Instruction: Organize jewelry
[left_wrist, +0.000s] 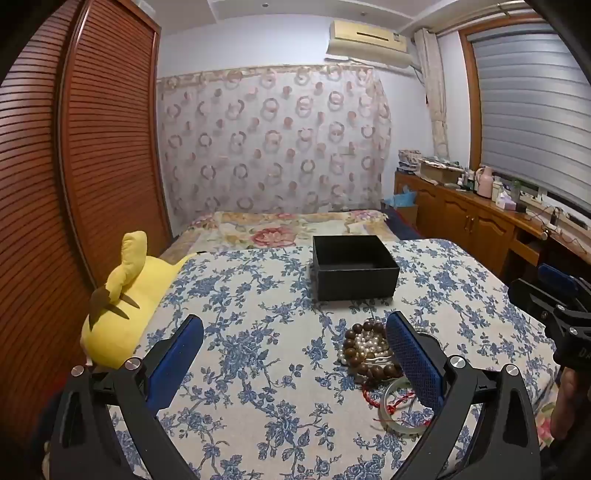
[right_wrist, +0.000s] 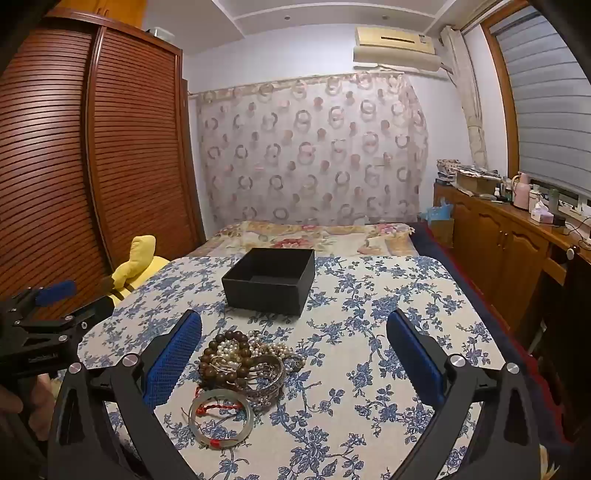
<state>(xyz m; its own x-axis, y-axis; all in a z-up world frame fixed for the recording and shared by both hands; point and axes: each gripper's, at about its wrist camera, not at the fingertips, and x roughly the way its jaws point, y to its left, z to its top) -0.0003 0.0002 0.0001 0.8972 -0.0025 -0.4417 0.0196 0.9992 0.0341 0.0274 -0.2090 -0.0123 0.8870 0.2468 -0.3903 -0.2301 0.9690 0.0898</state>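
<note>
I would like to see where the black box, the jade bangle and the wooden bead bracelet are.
black box (right_wrist: 264, 295): right wrist view, on its front wall.
jade bangle (right_wrist: 251, 413): right wrist view, on the right side of the ring.
wooden bead bracelet (left_wrist: 364, 326): left wrist view, on the far beads.

Black box (right_wrist: 269, 280), blue-flowered white cloth (right_wrist: 369, 332), brown wooden beads (right_wrist: 218, 354), yellow plush (left_wrist: 122, 314).

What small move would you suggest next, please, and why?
Probably lower the right hand-held gripper onto the jewelry pile: both hand-held grippers are open and hold nothing, the black box looks empty, and the pile lies nearest its left finger.
</note>
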